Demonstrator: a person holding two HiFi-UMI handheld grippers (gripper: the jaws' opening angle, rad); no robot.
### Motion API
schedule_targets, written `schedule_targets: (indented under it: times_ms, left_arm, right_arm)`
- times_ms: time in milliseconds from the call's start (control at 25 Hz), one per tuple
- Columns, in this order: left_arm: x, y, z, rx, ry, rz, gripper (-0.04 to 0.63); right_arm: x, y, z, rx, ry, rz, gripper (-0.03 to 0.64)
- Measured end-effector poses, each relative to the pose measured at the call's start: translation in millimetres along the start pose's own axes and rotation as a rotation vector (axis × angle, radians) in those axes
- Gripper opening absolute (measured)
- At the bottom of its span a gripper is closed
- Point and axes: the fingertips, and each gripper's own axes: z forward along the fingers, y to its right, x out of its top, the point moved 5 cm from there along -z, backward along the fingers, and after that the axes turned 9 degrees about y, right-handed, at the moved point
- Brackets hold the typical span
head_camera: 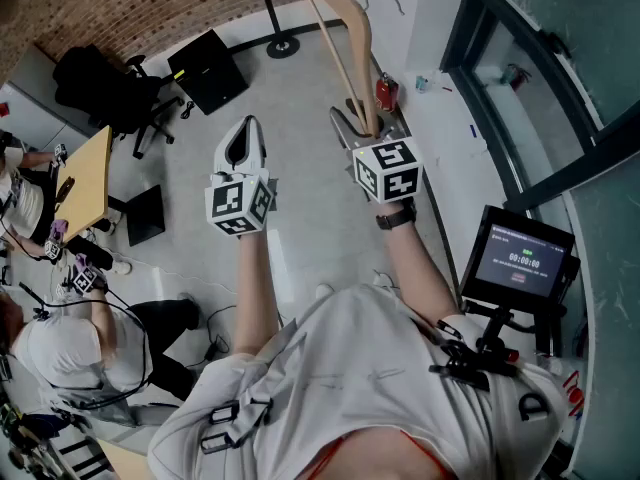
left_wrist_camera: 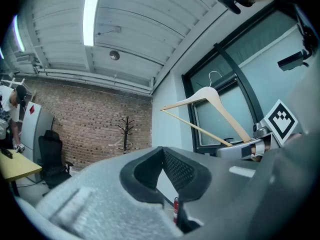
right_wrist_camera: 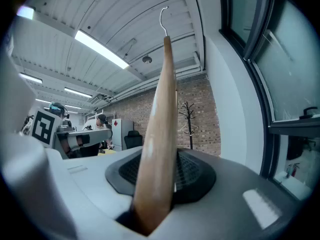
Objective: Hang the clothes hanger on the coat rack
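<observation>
My right gripper [head_camera: 362,128] is shut on the lower end of a pale wooden clothes hanger [head_camera: 350,28], which rises from the jaws up and away. In the right gripper view the hanger [right_wrist_camera: 161,124] stands edge-on between the dark pads, its wire hook [right_wrist_camera: 163,18] at the top. The left gripper view shows the hanger [left_wrist_camera: 216,105] from the side. A black coat rack [head_camera: 266,3] stands ahead by the brick wall; it appears small and distant in the right gripper view [right_wrist_camera: 188,120] and the left gripper view [left_wrist_camera: 126,132]. My left gripper [head_camera: 245,133] hangs beside the right one, shut and holding nothing [left_wrist_camera: 162,171].
A red fire extinguisher [head_camera: 385,92] stands by the white wall at the right, beside dark-framed glass panels [head_camera: 530,88]. A black case [head_camera: 208,71], an office chair [head_camera: 105,93] and a yellow desk [head_camera: 85,183] lie to the left. A person [head_camera: 70,338] sits at lower left. A monitor [head_camera: 520,258] is at the right.
</observation>
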Motion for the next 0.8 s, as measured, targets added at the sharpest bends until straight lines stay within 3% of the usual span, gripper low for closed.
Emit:
schedule_targets:
  times_ms: [320, 520, 680, 800]
  left_arm:
    - [5, 4, 3, -0.005, 0.025, 0.011, -0.002]
    - [3, -28, -10, 0.008, 0.031, -0.01, -0.002]
    - [-1, -30, -9, -0.037, 0.042, -0.027, -0.002]
    - [-18, -56, -1, -0.044, 0.02, -0.052, -0.002]
  right_arm:
    - [4, -5, 9, 0.032, 0.02, 0.002, 0.132]
    - [2, -34, 28, 0.042, 0.021, 0.003, 0.133]
    - [-3, -39, 36, 0.039, 0.019, 0.005, 0.133]
    - [-14, -49, 64, 0.047, 0.002, 0.002, 0.133]
